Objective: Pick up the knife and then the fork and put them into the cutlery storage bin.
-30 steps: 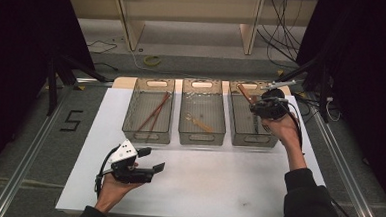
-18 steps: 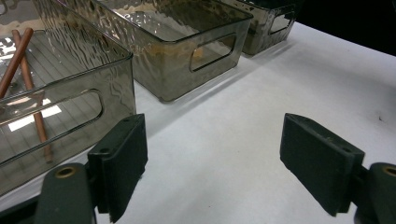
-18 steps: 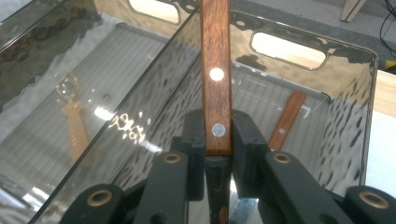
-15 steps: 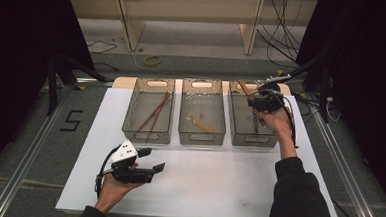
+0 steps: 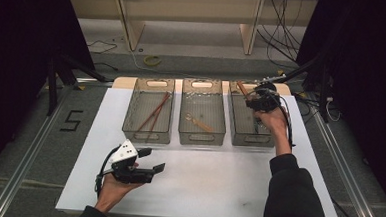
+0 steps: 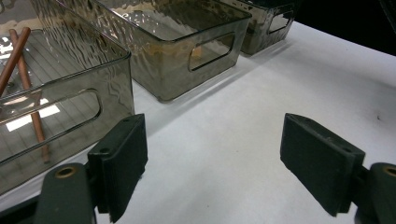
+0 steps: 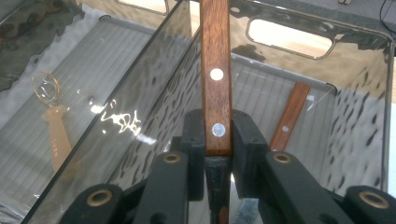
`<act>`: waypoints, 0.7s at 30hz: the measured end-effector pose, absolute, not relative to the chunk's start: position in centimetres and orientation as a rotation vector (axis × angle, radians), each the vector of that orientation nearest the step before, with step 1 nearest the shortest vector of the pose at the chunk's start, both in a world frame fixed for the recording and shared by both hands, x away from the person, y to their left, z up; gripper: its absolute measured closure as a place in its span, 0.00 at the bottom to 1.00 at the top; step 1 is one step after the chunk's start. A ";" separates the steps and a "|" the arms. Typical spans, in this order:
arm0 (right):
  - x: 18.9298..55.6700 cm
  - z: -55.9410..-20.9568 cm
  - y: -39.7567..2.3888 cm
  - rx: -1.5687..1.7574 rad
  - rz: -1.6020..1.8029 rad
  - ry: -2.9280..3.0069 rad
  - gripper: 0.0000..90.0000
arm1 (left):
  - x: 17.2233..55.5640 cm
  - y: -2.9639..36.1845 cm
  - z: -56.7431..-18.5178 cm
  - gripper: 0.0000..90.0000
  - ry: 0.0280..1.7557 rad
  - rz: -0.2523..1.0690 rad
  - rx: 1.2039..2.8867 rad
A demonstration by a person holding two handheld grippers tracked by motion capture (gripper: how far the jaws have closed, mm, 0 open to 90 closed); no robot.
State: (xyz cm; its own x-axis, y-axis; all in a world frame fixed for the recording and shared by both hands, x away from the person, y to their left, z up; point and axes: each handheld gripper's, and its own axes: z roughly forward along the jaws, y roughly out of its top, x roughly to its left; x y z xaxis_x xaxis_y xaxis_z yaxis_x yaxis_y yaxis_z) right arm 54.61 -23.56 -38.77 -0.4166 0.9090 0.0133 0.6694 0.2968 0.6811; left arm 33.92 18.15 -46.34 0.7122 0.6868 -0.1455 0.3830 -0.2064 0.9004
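Over right ribbed smoky-plastic bin (image 5: 267, 137), your right gripper (image 7: 218, 135) clamps flat riveted wooden handle (image 7: 215, 79); your left gripper (image 6: 215, 158) gapes wide, empty.

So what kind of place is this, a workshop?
Probably a lab recording bench: a white table with three clear bins in a row, black curtains, and loose cables on the floor.

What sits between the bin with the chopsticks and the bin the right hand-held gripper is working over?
A third clear bin holding a small gold spoon, as the high view shows.
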 end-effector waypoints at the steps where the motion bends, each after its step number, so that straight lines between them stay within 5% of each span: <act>1: 54.6 -38.8 -23.5 1.417 0.873 2.195 0.87 | 33.9 18.2 -46.4 0.25 0.840 0.345 1.829; 12: 55.1 -39.8 -22.9 1.440 0.854 2.209 0.86 | 33.9 18.1 -46.4 0.25 0.839 0.348 1.834; 21: 54.9 -39.3 -23.0 1.439 0.915 2.214 0.72 | 33.9 18.2 -46.4 0.25 0.839 0.349 1.831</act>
State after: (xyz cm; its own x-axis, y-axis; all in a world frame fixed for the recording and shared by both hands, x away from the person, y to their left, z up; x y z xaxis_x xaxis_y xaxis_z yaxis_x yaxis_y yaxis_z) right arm 54.87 -22.96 -39.25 -0.4257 0.9030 0.0575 0.6802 0.2774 0.6785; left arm 33.93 18.17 -46.35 0.7124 0.6871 -0.1425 0.3828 -0.2104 0.8995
